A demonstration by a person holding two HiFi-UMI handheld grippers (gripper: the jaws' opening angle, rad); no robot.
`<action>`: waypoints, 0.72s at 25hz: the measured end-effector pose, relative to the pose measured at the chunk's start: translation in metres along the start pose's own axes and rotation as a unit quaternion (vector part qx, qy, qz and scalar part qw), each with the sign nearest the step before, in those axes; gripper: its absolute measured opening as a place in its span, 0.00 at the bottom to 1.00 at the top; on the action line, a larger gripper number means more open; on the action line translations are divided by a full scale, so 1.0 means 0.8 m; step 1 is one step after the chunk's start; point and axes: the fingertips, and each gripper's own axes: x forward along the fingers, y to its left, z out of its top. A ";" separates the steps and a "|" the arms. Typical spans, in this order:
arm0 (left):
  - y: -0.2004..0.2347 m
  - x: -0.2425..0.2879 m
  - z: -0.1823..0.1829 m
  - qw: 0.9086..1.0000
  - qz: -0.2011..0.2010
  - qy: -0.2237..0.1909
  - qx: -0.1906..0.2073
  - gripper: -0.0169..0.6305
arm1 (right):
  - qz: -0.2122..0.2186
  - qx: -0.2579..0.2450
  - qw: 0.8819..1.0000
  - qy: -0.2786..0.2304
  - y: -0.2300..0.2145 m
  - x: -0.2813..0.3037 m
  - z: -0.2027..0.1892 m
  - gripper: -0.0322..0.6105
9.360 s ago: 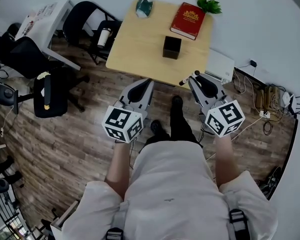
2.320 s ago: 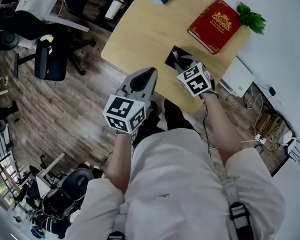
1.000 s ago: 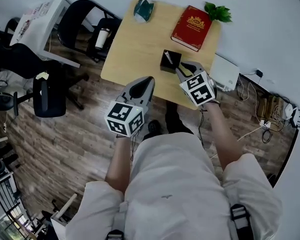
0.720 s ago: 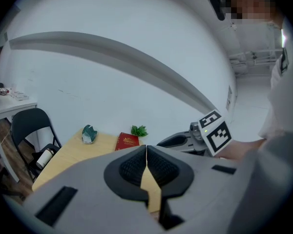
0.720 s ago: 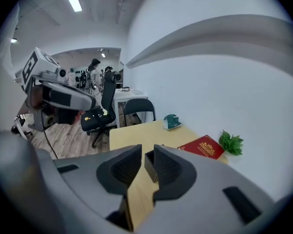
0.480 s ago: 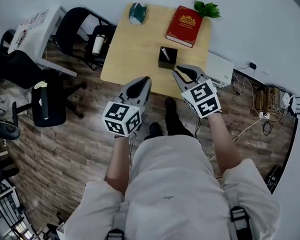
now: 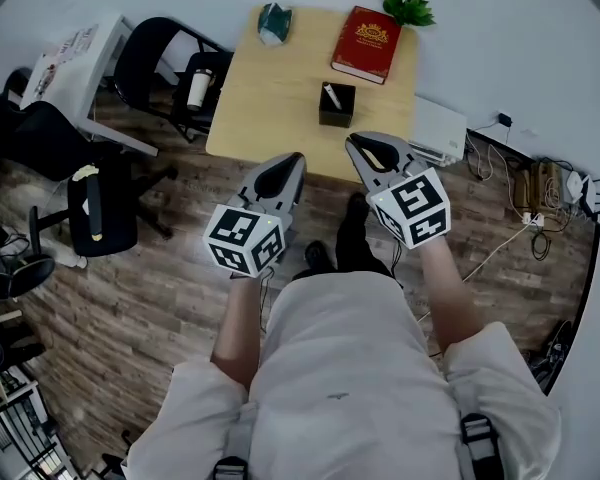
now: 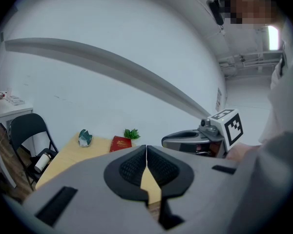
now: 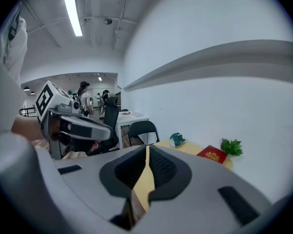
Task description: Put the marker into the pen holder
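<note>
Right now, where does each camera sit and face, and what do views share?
Head view: on the person's head, facing steeply down at table and pen holder; torso, forearms, left claw, right claw show.
Left gripper view: on the left claw, facing along shut jaws toward the table; right claw shows.
Right gripper view: likewise on the right claw; left claw shows.
All share the red book.

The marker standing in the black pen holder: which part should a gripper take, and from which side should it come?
Probably the upper end of the marker, from above. Only that end shows at the opening of the pen holder, whose walls block the sides. The marker seems to lean, so tilt the jaws to match its shaft.
</note>
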 end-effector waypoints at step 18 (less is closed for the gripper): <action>-0.034 -0.025 0.006 1.000 -0.007 -0.015 0.016 0.04 | 0.017 0.020 0.997 -0.077 0.040 -0.049 0.022 0.05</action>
